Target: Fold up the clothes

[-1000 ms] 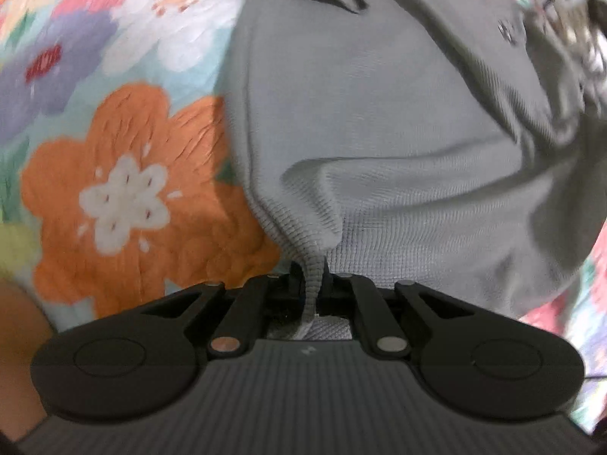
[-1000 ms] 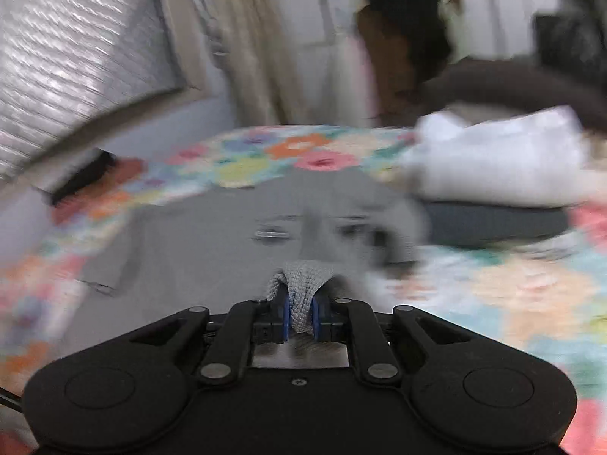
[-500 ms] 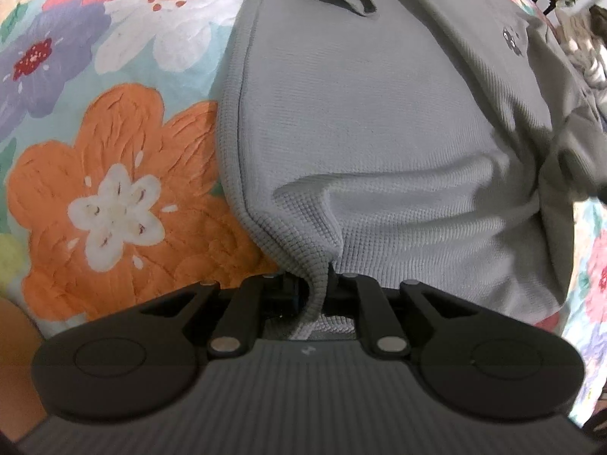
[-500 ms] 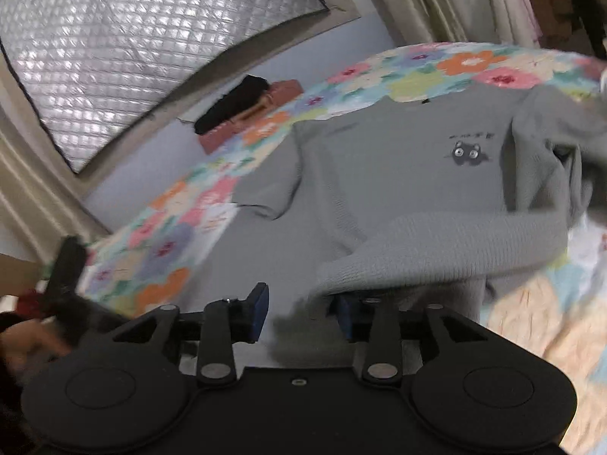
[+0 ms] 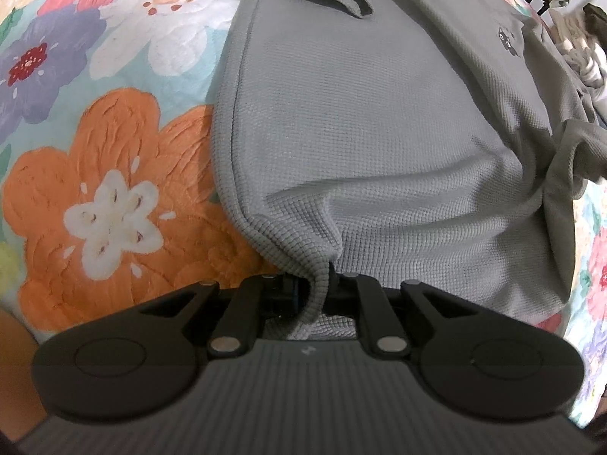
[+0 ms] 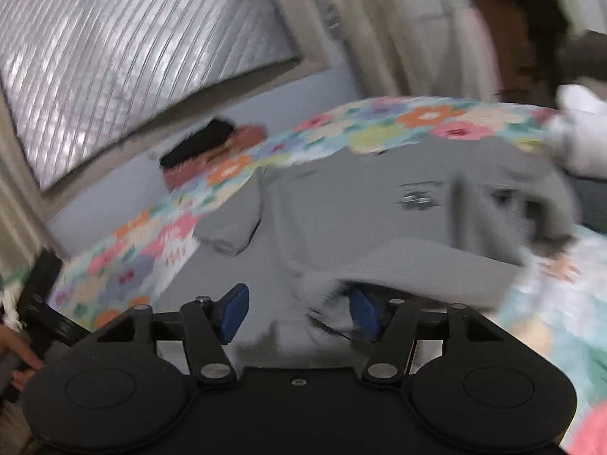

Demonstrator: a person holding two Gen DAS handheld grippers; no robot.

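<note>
**Where we can pass, and what blocks us**

To our left the floral quilt (image 5: 114, 174) lies bare beside the grey sweater's (image 5: 379, 132) side edge, open for a gripper. Ahead, the sweater covers the middle of the bed, its folded sleeve (image 6: 417, 265) lying just in front of our right gripper (image 6: 299, 313). At the bed's far right edge white folded laundry (image 6: 580, 140) blocks us. Along the far left edge, a black-and-red object (image 6: 212, 144) sits against the wall.
</note>
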